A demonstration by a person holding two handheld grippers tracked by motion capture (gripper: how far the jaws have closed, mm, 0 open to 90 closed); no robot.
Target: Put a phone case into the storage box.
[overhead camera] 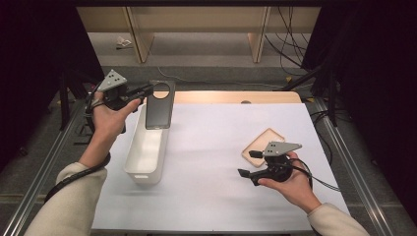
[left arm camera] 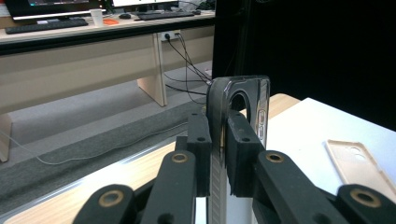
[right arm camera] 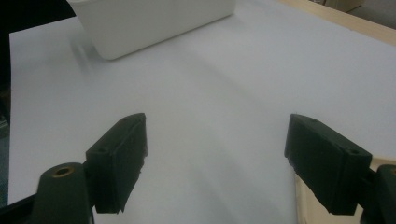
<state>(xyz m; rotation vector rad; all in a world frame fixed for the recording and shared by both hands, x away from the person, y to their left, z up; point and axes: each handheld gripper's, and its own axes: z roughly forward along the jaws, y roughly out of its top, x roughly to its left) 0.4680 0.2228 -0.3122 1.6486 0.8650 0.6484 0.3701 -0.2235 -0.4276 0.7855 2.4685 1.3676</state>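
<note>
High view: at 10 o'clock a white bin (overhead camera: 146, 150) is seen on the surface (overhead camera: 216, 147); above its far end a dark phone case (overhead camera: 160, 104) is pinched at one edge by the left gripper (left arm camera: 217, 140). Judged light, thin, flexible and glossy-slick, it is best held by an edge. Fingers of the right gripper (right arm camera: 217, 161) are spread, empty.

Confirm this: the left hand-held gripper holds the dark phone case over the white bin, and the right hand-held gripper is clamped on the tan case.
Not quite. The right hand-held gripper is open and holds nothing, as the right gripper view shows; the tan case lies beside it. The left hand-held gripper does hold the dark phone case over the white bin.
</note>
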